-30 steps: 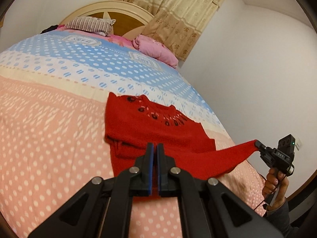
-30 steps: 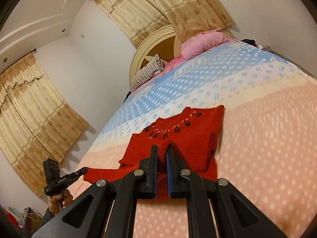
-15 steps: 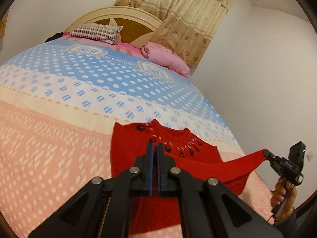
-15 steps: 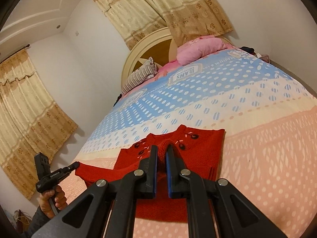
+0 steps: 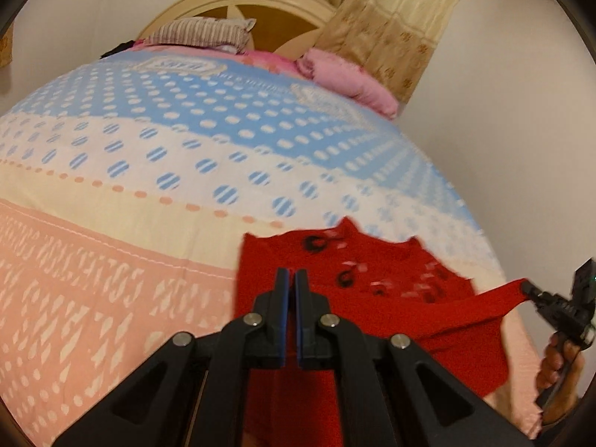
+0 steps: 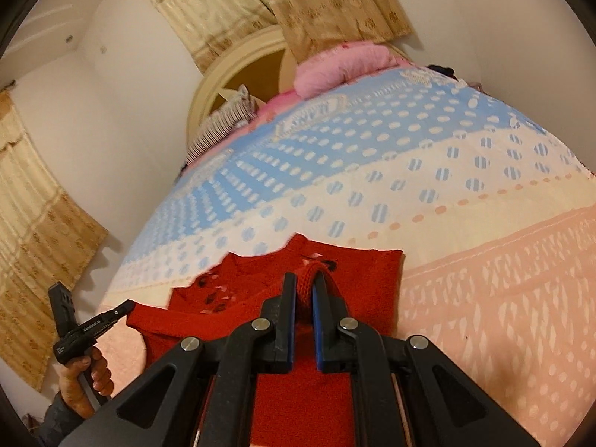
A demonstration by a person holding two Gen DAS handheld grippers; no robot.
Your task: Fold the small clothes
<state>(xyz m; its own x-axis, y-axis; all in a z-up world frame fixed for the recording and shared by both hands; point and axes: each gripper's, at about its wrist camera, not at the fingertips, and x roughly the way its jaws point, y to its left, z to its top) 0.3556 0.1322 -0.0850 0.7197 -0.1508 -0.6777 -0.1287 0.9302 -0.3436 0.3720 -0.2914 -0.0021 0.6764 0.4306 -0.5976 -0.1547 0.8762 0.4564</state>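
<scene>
A red knitted sweater (image 5: pixel 376 298) lies on the bed (image 5: pixel 111 171), over the border between the cream band and the pink band of the dotted bedspread, with dark and pale motifs across its chest.

In the left wrist view the left gripper (image 5: pixel 290 279) sits at 6 o'clock, its 2 blue-padded fingers (image 5: pixel 282 298) nearly together with only a thin slit between them. Red fabric fills the space behind and below them, but whether they pinch any cloth cannot be told from this view. In the right wrist view the left gripper (image 6: pixel 124 307) shows at 8 o'clock, its tip meeting a corner of the sweater (image 6: pixel 335 290) that is pulled out sideways off the bed edge; it appears clamped on that corner. The person's hand (image 6: pixel 83 372) holds its handle.

The right gripper (image 6: pixel 304 290) at 6 o'clock of its own view is closed on a rolled knit fold of the sweater, which bulges up between the 2 fingers (image 6: pixel 289 305). In the left wrist view the right gripper (image 5: pixel 529 292) appears at 4 o'clock, gripping the end of a stretched red sleeve or hem.

At 12 o'clock stand the arched headboard (image 5: pixel 257 15), a striped pillow (image 5: pixel 201 33), a pink pillow (image 5: pixel 346 78) and beige curtains (image 5: pixel 391 18).
</scene>
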